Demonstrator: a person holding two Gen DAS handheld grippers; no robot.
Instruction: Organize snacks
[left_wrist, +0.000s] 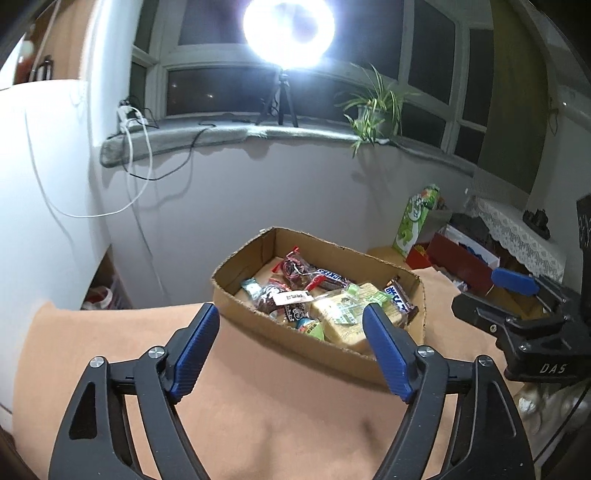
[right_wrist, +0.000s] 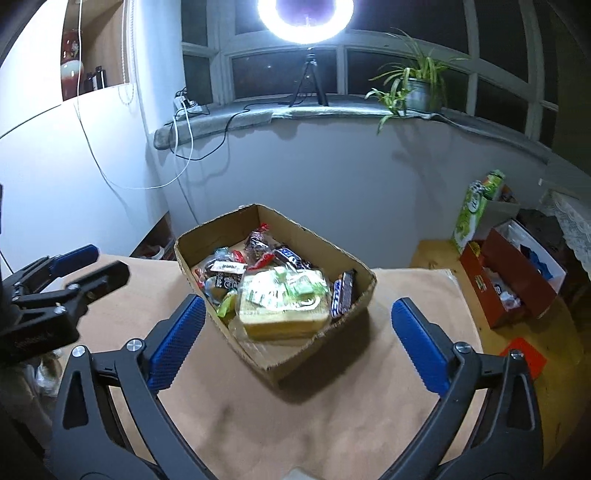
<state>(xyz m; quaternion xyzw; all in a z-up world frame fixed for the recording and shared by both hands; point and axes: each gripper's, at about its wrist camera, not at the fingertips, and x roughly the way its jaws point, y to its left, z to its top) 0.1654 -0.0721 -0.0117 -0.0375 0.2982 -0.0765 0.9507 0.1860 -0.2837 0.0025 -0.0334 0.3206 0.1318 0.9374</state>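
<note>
Left hand-held gripper (left_wrist: 291, 332): jaws wide apart, nothing between them, hovering over bare desk (left_wrist: 258, 406). Cardboard box (left_wrist: 236, 295) sits just ahead of it and slightly right, on the far half of the desk. All visible snacks are already inside: dark candy packs at the left end, a chocolate bar (left_wrist: 330, 277) along the far wall, a wrapped bread pack (left_wrist: 340, 317) at the near-right, and a second chocolate bar (left_wrist: 400, 297) against the right wall.

Box long axis runs diagonally, far-left to near-right in the left wrist view.

Right hand-held gripper (right_wrist: 299, 321): jaws fully spread, empty. The box's near corner (right_wrist: 273, 369) lies dead ahead between its fingers, bread pack right behind that corner.

Judgement: no loose snack visible on the desk, so sorting looks done or nearly so. If anything needs nudging, the right side is nearer the bread and the right-wall bar; the left is nearer the candy end.
</note>
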